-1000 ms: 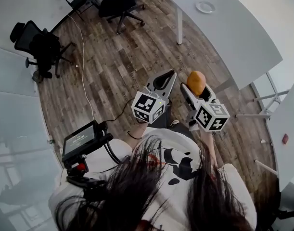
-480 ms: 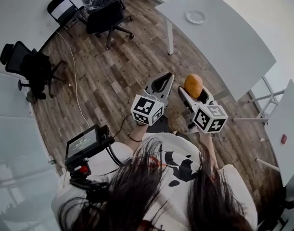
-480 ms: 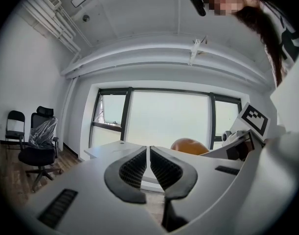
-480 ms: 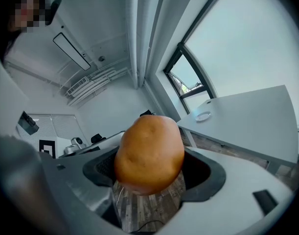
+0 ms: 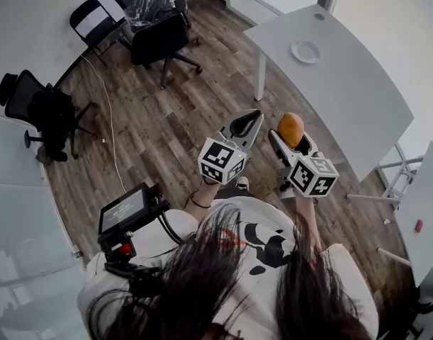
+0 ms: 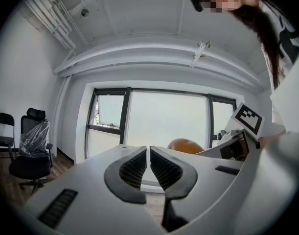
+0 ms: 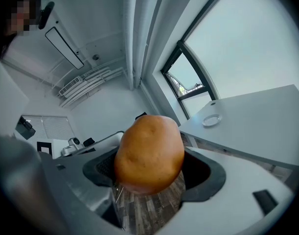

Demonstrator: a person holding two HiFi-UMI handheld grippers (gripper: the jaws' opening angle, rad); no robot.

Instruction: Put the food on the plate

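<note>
A person stands on a wood floor and holds one hand-held gripper in each hand, seen from above. The right hand-held gripper [image 5: 290, 137] pinches a single orange-brown potato [image 5: 291, 127] between its two jaws. In the right gripper view the potato fills the gap and sticks out past the jaw tips, with its long axis roughly along the jaws. The left hand-held gripper [image 5: 242, 126] is just beside the right one. Its jaws are pressed almost together, with only a thin slit between them and nothing held.

There is one plate [image 5: 305, 51], small, white, round and empty. It sits near the far end of a white table [image 5: 358, 98]. The plate lies ahead of the right hand-held gripper and a little to its right, well apart from it, and the table's near edge lies between them. The right hand-held gripper is the nearer of the two to the plate. The potato is up in the air, not yet over the table, so carrying it forward to the plate looks like the next step.

Count: one potato, one plate, two hand-held grippers.
</note>
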